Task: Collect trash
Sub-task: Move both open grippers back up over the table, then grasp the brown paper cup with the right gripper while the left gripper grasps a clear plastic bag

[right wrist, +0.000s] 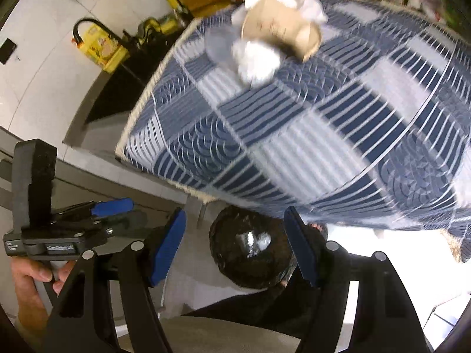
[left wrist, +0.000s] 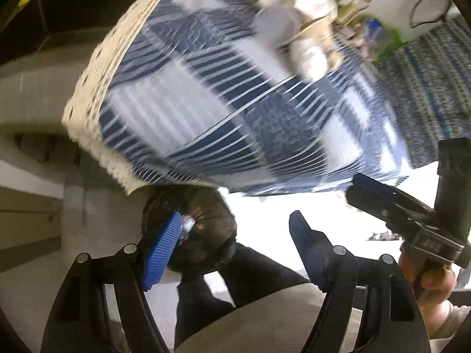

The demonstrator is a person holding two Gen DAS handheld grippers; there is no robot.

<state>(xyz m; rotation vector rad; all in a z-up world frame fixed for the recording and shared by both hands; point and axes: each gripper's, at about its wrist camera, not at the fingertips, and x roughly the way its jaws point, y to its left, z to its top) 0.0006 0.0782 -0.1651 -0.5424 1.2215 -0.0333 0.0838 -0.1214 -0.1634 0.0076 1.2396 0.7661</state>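
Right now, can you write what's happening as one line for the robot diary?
left gripper: open, empty | right gripper: open, empty | bin: black-lined, some trash inside | paper cup, crumpled tissues: on tablecloth

Both cameras sit just behind their own blue fingers and look forward and down. The left one looks from the left side, the right one from the right. Both are close above the black trash bin [left wrist: 191,229] [right wrist: 253,253] and both see the blue striped tablecloth [left wrist: 223,94] [right wrist: 323,129] with crumpled paper [left wrist: 306,29] [right wrist: 259,58] farther back. Each camera also sees the other gripper at its edge.
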